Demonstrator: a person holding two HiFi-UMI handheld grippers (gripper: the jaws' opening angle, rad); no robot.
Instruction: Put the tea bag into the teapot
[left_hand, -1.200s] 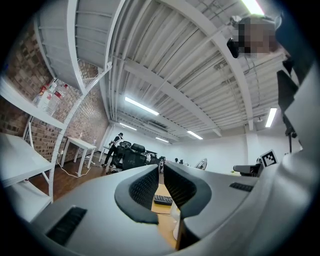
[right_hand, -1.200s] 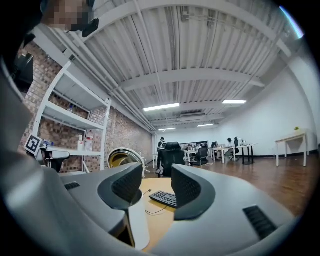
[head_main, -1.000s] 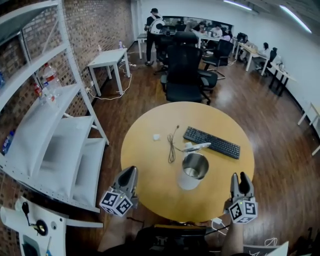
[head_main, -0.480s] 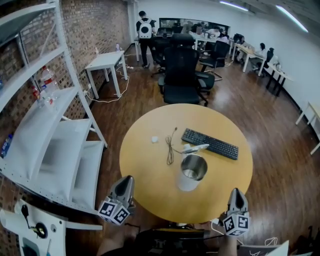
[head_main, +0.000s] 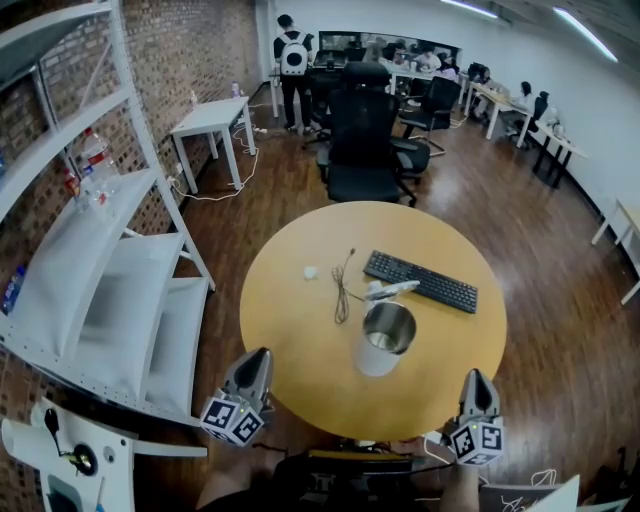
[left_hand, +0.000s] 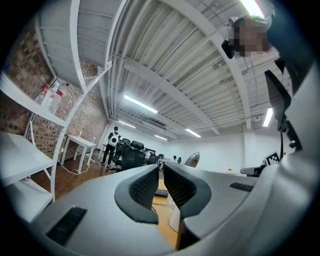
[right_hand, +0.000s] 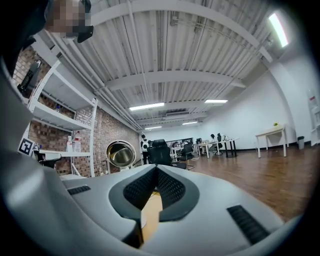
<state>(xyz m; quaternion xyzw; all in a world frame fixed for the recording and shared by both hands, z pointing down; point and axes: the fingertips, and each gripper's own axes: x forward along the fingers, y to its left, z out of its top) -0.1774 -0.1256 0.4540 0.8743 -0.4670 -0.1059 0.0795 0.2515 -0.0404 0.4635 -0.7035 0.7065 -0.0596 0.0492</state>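
Note:
On the round wooden table (head_main: 290, 340) stands the teapot (head_main: 384, 338), white outside with a shiny metal inside; its mouth also shows in the right gripper view (right_hand: 121, 154). A small white item (head_main: 311, 272), possibly the tea bag, lies left of a thin cable. My left gripper (head_main: 257, 360) hovers at the table's near left edge, jaws together and holding nothing (left_hand: 161, 167). At the near right edge my right gripper (head_main: 477, 378) is shut and holds nothing (right_hand: 156, 167). Both are well short of the teapot.
A black keyboard (head_main: 420, 282) lies behind the teapot, with a white oblong object (head_main: 392, 290) in front of it and a dark cable (head_main: 343, 292) to the left. A black office chair (head_main: 365, 150) stands beyond the table and white shelving (head_main: 110, 260) at the left.
Both grippers have drawn back from over the table to its near edge. The right gripper's jaws, apart a second ago, have come together.

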